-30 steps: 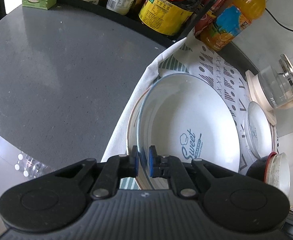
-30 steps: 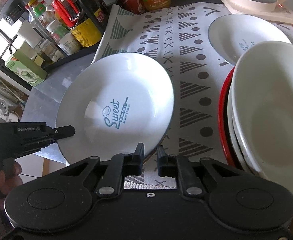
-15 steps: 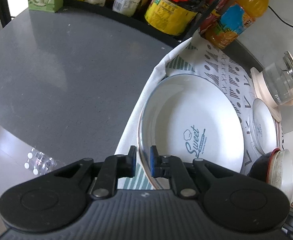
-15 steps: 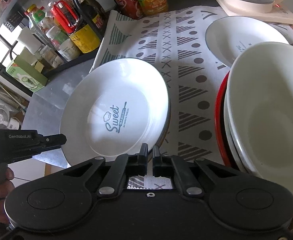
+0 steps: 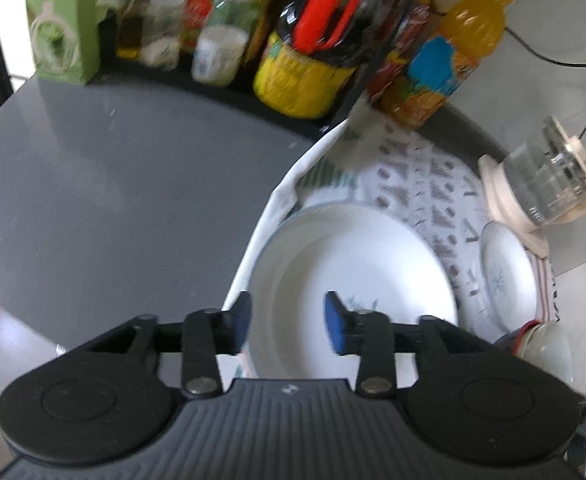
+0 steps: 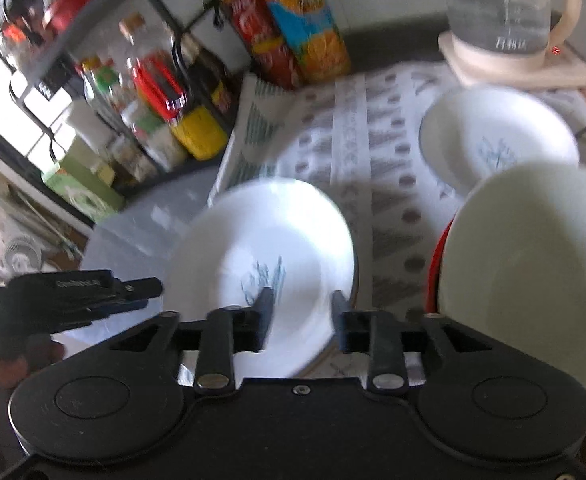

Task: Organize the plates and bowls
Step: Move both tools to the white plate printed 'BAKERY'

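A large white plate [image 5: 357,280] with blue lettering lies on another plate on the patterned cloth [image 5: 421,168]; it also shows in the right wrist view [image 6: 261,256]. My left gripper [image 5: 287,320] is open and empty, its jaws on either side of the plate's near rim. My right gripper [image 6: 299,312] is open and empty over the plate's near edge. A smaller white plate [image 6: 497,140] lies further back. A stack of bowls [image 6: 533,272], white on red, stands at the right. The left gripper shows in the right wrist view [image 6: 133,292] at the plate's left.
A rack of sauce bottles [image 5: 305,52], an orange juice bottle [image 5: 445,64] and a red can [image 6: 261,36] line the back. A glass kettle [image 6: 505,12] stands on its base at the back right. Grey tabletop [image 5: 113,184] lies left of the cloth.
Both grippers have opened and let go of the large plate's rim. The plate now lies flat on the plate beneath it. Both grippers have drawn back a little.
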### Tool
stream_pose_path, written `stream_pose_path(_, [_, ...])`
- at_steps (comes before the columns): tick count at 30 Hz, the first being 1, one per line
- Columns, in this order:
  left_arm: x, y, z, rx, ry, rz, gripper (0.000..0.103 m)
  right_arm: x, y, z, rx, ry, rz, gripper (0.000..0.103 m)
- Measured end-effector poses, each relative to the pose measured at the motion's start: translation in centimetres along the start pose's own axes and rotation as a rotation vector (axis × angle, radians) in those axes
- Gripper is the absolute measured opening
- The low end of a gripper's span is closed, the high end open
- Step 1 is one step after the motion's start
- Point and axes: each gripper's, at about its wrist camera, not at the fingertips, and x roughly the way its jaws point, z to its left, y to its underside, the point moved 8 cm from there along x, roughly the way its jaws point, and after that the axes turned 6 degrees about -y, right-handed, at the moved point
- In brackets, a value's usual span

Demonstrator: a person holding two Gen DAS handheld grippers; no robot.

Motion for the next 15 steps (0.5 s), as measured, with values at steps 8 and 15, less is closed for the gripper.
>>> stream_pose_path(8, [1.0, -1.9, -5.0, 0.058, 0.05, -0.023, 0.063, -4.8, -5.4, -2.7, 0.036, 0.037, -0.154, 0.086])
stream_pose_path(15, [2.7, -2.5, -9.9, 0.102, 0.103, 0.0, 0.064, -6.8, -7.9, -8.4, 0.102, 0.136, -0.191, 0.086])
